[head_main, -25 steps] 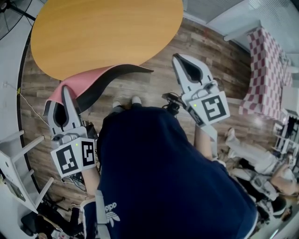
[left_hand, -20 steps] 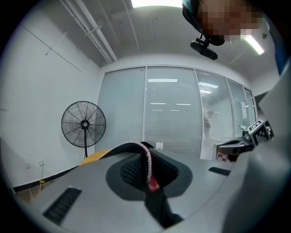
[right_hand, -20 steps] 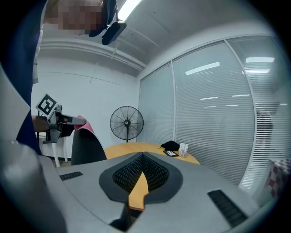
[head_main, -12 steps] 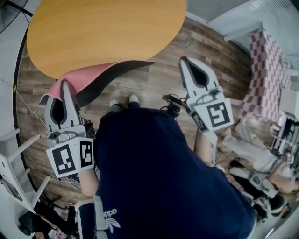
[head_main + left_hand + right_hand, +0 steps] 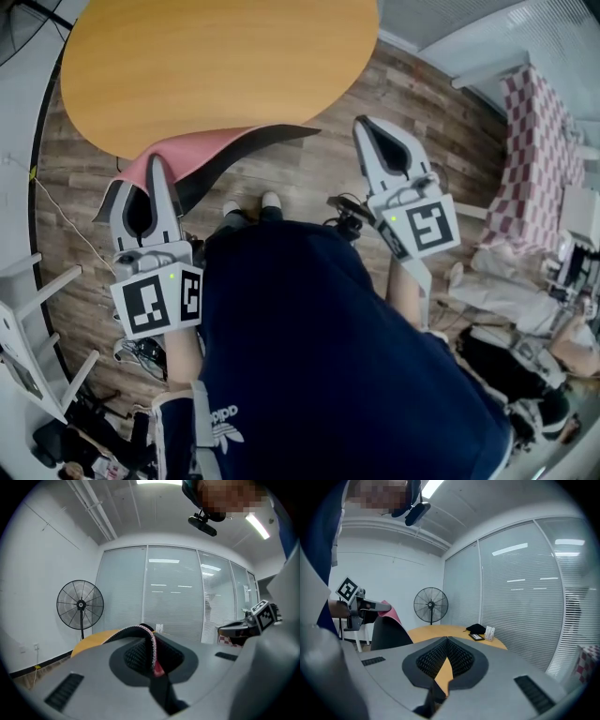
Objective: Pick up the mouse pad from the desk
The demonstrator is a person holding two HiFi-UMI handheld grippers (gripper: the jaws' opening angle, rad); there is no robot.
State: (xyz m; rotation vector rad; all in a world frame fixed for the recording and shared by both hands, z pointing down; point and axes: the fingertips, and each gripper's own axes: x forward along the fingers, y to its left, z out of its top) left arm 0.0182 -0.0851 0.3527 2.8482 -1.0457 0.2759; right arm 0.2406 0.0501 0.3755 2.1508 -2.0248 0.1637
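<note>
The mouse pad (image 5: 202, 148), pink on top and black beneath, hangs curled off the near edge of the round wooden desk (image 5: 216, 66). My left gripper (image 5: 155, 167) is shut on its left end; in the left gripper view the pad's edge (image 5: 152, 644) stands pinched between the jaws. My right gripper (image 5: 362, 124) hovers over the floor right of the pad, shut with nothing in it. Its own view shows its pads (image 5: 459, 658) meeting at the tip, with the pad (image 5: 389, 630) and my left gripper (image 5: 361, 609) at the left.
A standing fan (image 5: 80, 605) is beyond the desk. A black item (image 5: 477, 629) and a small card stand (image 5: 489, 633) sit on the desk's far side. A white rack (image 5: 28, 319) stands left, a checkered cloth (image 5: 534, 141) right, and people sit at lower right (image 5: 525, 347).
My left gripper has shifted a little to the right with the mouse pad still in it. The right gripper has stayed where it was.
</note>
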